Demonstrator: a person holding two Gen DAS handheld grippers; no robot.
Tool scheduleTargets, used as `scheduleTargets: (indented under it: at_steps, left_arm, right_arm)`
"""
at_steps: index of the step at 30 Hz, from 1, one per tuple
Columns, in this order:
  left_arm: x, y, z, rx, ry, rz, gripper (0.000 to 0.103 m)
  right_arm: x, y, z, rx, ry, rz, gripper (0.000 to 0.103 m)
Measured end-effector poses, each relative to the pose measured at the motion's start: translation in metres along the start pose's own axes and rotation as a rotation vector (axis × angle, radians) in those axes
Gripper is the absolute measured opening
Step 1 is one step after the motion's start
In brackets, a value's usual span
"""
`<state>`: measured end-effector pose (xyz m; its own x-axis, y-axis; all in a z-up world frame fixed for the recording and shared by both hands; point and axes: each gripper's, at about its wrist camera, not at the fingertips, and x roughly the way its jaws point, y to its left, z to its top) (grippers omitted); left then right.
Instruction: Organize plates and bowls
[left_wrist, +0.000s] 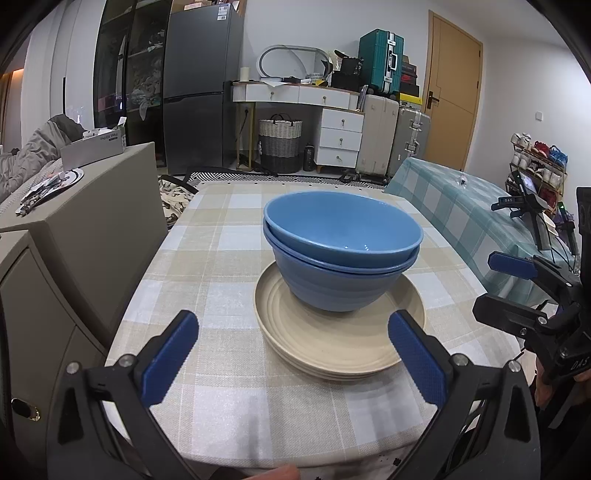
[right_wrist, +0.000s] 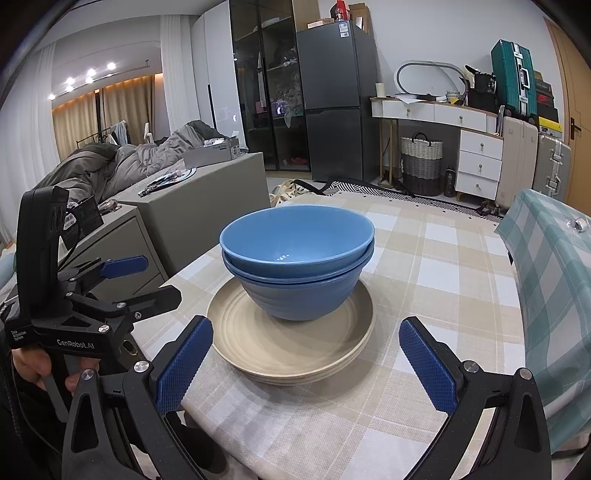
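Left wrist view is showing the left gripper (left_wrist: 293, 354) nearest to the camera, with its two blue fingers (left_wrist: 170, 358) standing wide apart and holding nothing. Its fingertips are hanging just above the checked tablecloth (left_wrist: 207, 266), and the right finger is reaching the near rim of the beige plates (left_wrist: 332, 343); I cannot tell if it is touching them. These plates are lying in a low stack on the table, about in its middle. On the stack two blue bowls (left_wrist: 343, 240) are sitting, one nested inside the other, both upright and empty.

Right wrist view is showing the right gripper (right_wrist: 304, 363) in the same way: its blue fingers (right_wrist: 184, 362) are spread wide, nothing is between them, and they are hanging near the front of the plates without touching. In this view the left gripper is appearing at the left side, and a hand (right_wrist: 33, 365) is holding its handle. In the left wrist view the right gripper is appearing at the right edge, beside the table.

Behind the table, a grey cabinet (left_wrist: 92, 221) is standing at the left, and a teal checked cloth (left_wrist: 454, 210) is covering something at the right. Far behind, a dark fridge (left_wrist: 203, 85), a woven basket (left_wrist: 279, 144) and a white drawer desk (left_wrist: 340, 136) are standing along the wall.
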<state>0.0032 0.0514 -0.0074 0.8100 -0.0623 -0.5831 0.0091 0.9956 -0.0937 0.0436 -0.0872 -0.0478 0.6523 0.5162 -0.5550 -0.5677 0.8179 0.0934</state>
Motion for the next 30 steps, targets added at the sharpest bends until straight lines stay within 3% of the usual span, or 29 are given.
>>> scheduleTargets:
  at_steps: [30]
  left_arm:
    - [-0.002,-0.0012,0.0006,0.006,-0.006,-0.001,0.103]
  right_arm:
    - [0.0004,-0.0002,0.0003,-0.004,0.0,0.001,0.102]
